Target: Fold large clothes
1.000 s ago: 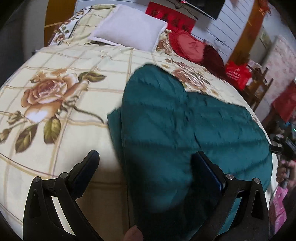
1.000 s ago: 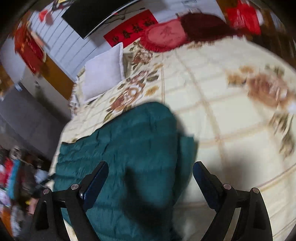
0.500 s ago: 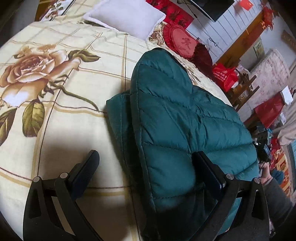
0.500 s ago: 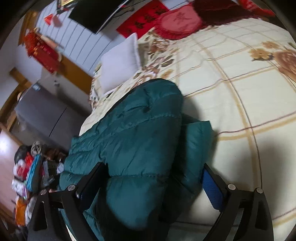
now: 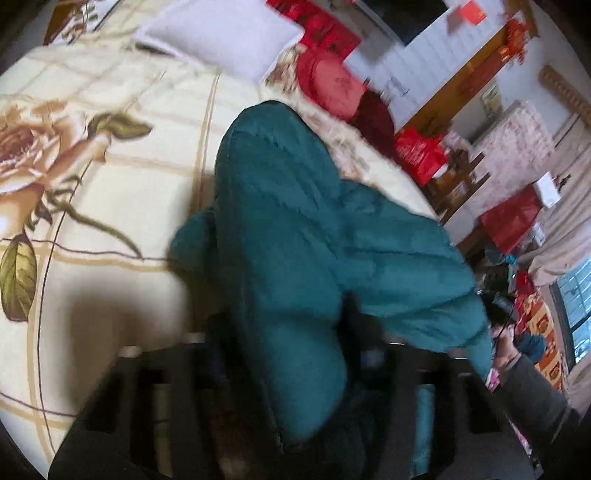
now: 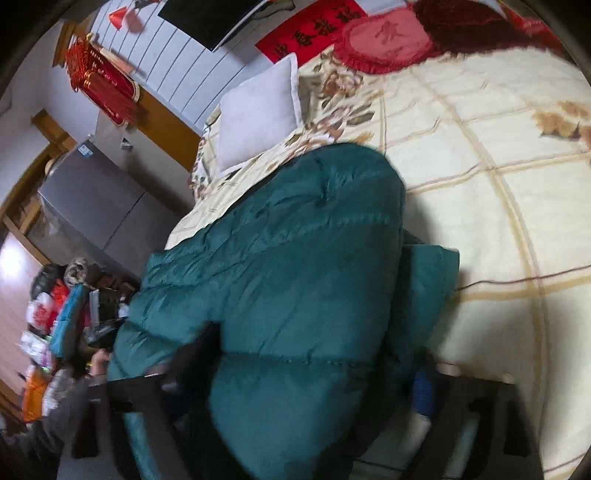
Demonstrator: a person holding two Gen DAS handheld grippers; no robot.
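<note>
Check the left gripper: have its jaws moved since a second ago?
Yes. The left gripper has closed in on the teal jacket, its jaws now pinching the near fold, no longer wide apart over the floral bedspread.

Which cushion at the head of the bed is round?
The red fringed round cushion, right of the white rectangular pillow; the dark maroon cushion beside it has an unclear shape.

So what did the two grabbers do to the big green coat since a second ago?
Both closed in on the near edge of the green coat: the left gripper and right gripper now squeeze puffy folds that earlier lay between wide-open fingers. The coat looks bunched up nearer the cameras. The white pillow and flowered bedspread stayed put.
</note>
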